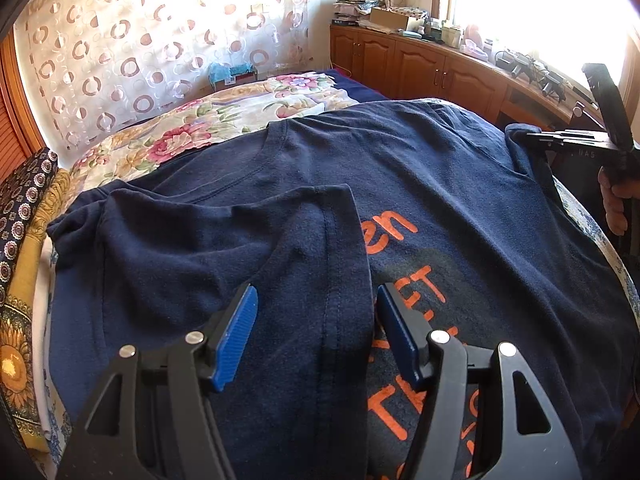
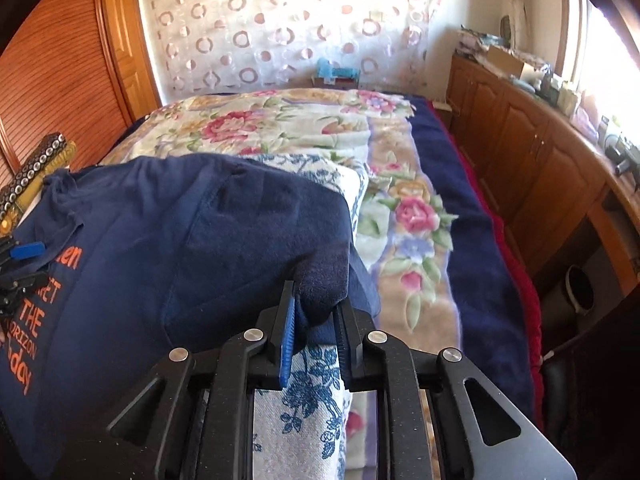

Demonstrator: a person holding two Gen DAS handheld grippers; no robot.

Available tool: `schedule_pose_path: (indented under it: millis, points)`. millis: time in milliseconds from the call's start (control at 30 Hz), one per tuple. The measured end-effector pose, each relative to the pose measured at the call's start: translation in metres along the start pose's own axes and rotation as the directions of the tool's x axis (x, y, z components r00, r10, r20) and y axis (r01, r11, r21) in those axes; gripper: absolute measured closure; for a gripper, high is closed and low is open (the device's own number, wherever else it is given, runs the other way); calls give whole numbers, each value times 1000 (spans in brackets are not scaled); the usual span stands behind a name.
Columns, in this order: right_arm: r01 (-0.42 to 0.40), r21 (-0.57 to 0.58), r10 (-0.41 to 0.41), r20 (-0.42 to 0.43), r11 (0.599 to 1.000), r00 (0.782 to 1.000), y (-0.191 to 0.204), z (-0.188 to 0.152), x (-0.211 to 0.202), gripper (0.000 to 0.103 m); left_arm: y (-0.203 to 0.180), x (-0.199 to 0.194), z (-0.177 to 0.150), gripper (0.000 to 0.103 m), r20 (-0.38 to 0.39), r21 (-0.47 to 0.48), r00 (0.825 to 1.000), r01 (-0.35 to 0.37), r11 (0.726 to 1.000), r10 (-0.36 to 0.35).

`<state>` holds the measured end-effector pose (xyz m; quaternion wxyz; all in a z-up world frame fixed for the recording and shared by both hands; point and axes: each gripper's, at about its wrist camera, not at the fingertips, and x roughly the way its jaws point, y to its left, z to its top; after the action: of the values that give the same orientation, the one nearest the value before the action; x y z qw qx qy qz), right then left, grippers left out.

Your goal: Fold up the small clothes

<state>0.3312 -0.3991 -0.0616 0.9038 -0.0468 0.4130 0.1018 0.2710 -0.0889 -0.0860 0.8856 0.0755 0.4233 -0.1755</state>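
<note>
A navy T-shirt with orange lettering lies spread on a bed. Its left sleeve is folded inward over the chest. My left gripper is open, its blue pads either side of the folded sleeve's hem, just above the cloth. My right gripper is shut on the shirt's right sleeve at the shirt's right edge. In the left wrist view the right gripper shows at the far right, on the sleeve edge.
A blue-and-white floral cloth lies under the shirt. A floral blanket covers the far bed. Patterned cushions sit at the left. Wooden cabinets with clutter line the right wall. A curtain hangs behind.
</note>
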Motion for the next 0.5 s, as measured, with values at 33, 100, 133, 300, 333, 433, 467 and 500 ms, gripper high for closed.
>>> schedule_pose_path:
  millis: [33,100,133,300,333,433,467,500]
  points:
    - [1,1,-1,5,1000,1000,0,2,-1,88,1,0,0,41,0,0,1000,0,1000,0]
    - [2,0,-2,15,1000,1000,2,5,-4,88,1,0,0,41,0,-3,1000,4,1000,-4]
    - [1,-2,-1,22,1000,1000,3,7,-6,89,1,0,0,40,0,-2,1000,4,1000,-4]
    - [-20,-26,22,72,999,997,14,16,-23,92,-1,0,1,38,-3,6,1000,3,1000,-3]
    - [-25,-31,27,79,999,997,17,18,-26,93,0,0,0,37,-3,7,1000,3,1000,-3]
    - [-39,-53,45,104,998,994,28,24,-36,93,0,0,0,36,-5,10,1000,5,1000,-5]
    - [-46,-59,52,110,997,993,30,26,-39,94,0,0,0,36,-4,10,1000,4,1000,-4]
    - [-56,-65,64,118,996,991,34,28,-42,94,0,0,1,36,-4,9,1000,4,1000,-4]
